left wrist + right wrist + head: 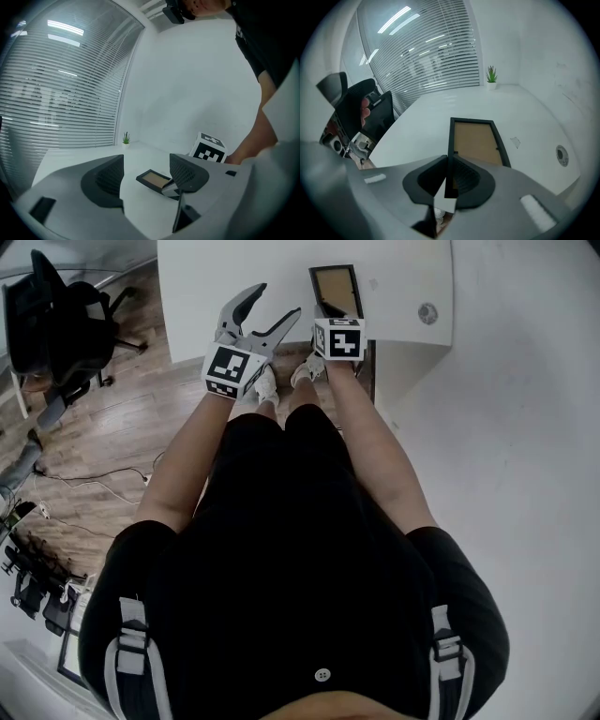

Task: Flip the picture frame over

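While right gripper (446, 158) clamps picture frame (476, 143) near edge, left gripper (146, 161) gapes.

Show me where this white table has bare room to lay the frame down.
Widest bare stretch: the white table left of the black-rimmed, brown-backed picture frame, beyond the open left gripper. A narrower strip lies between frame and round grey grommet. Crowded: the near edge, where the right gripper clamps the frame's rim.
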A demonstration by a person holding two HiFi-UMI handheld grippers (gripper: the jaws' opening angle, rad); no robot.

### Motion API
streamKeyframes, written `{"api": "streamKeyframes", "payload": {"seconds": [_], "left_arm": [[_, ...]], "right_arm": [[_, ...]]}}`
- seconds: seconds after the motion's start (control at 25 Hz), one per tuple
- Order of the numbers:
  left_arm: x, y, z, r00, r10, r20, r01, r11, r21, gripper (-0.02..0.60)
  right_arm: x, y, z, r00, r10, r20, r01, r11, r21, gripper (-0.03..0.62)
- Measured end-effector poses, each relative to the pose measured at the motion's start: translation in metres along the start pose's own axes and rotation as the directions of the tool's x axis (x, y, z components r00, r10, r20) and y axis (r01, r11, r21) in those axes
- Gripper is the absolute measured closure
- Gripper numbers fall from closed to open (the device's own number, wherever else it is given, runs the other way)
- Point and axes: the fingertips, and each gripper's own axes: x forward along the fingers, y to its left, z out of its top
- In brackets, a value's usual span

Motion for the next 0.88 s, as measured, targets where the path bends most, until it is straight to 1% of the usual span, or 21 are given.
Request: {"api": "streamKeyframes", "payload": {"seconds": [0.24, 0.4, 0.6, 0.8, 0.88], "left_arm": [[-0.004, -0.009, 0.018, 1.000, -0.003, 0.030, 0.003, 1.000, 0.017, 0.273], [-0.005, -0.016, 0.026, 1.000, -0.007, 0.026, 0.007, 1.000, 0.029, 0.275], [-0.007, -0.019, 0.039, 0.999, -0.004, 0.040, 0.002, 0.999, 0.044, 0.275], [-0.004, -0.022, 0.041, 1.000, 0.000, 0.031, -0.002, 0.999, 0.049, 0.275], [-0.002, -0.021, 0.044, 0.999, 0.002, 0.044, -0.004, 0.999, 0.051, 0.276]], "right_arm": [[-0.023, 0.006, 0.018, 0.998, 0.044, 0.045, -0.046, 0.998, 0.038, 0.545], [-0.035, 0.008, 0.025, 0.994, 0.089, 0.067, -0.095, 0.991, 0.090, 0.545], [-0.048, 0.013, 0.034, 0.980, 0.167, 0.105, -0.183, 0.968, 0.171, 0.545], [-0.056, 0.008, 0.034, 0.972, 0.204, 0.113, -0.224, 0.950, 0.217, 0.543], [-0.059, 0.006, 0.039, 0.961, 0.239, 0.138, -0.267, 0.930, 0.254, 0.543]]}}
